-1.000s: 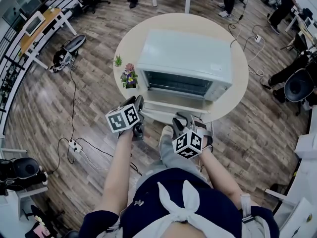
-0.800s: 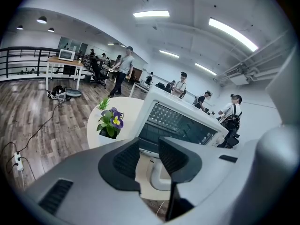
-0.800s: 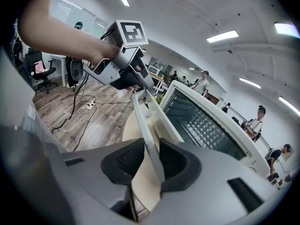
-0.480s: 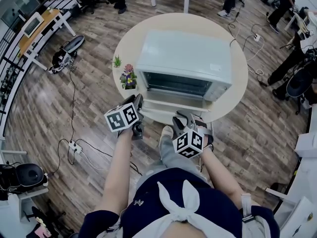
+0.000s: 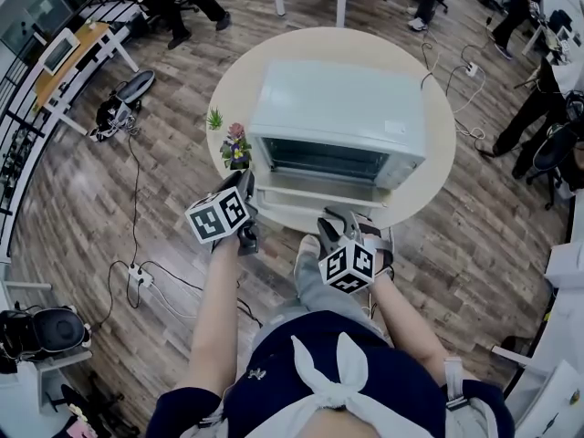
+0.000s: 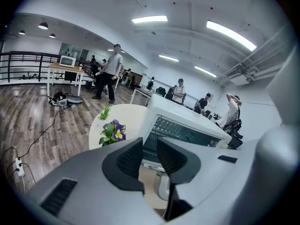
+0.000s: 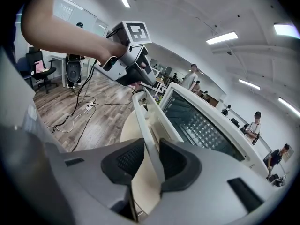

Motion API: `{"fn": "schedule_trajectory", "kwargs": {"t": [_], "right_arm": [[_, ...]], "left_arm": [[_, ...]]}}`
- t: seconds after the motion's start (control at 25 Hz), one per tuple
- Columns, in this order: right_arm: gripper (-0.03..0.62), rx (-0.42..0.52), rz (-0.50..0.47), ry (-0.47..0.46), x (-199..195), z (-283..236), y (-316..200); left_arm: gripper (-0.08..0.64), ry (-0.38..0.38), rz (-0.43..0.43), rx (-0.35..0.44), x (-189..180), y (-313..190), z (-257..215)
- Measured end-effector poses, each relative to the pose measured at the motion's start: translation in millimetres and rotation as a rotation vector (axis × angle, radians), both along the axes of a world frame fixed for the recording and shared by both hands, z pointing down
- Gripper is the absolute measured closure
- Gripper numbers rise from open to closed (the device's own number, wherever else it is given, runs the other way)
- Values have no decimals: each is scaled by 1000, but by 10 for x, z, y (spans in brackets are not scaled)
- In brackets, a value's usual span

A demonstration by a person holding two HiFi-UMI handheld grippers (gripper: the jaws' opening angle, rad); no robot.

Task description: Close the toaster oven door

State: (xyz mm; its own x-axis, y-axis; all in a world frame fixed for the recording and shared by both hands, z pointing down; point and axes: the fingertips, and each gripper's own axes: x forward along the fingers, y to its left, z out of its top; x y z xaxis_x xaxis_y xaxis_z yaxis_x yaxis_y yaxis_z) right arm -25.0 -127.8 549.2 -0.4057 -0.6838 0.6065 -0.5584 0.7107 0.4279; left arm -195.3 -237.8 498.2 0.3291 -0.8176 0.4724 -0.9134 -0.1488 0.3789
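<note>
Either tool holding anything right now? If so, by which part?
The right tool is shut on the door handle of the open toaster oven, gripping its white bar. The left tool holds nothing; its jaws stand apart.

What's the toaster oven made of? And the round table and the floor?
Toaster oven: probably painted metal. The casing is smooth, pale and matte with crisp edges.
Table: smooth cream top, maybe laminate or painted board. The look leaves it open.
Floor: brown planks with streaky grain, either real wood or wood-look vinyl.
</note>
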Motion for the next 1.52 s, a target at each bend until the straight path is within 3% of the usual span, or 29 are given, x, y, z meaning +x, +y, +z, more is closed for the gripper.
{"fn": "schedule_trajectory", "kwargs": {"t": [0.96, 1.52], "right_arm": [[485, 31, 2, 11, 42, -94, -139], [483, 47, 4, 21, 58, -154, -203]], "left_arm": [[484, 35, -17, -22, -59, 267, 125], [527, 18, 107, 1, 222, 444, 152]]}}
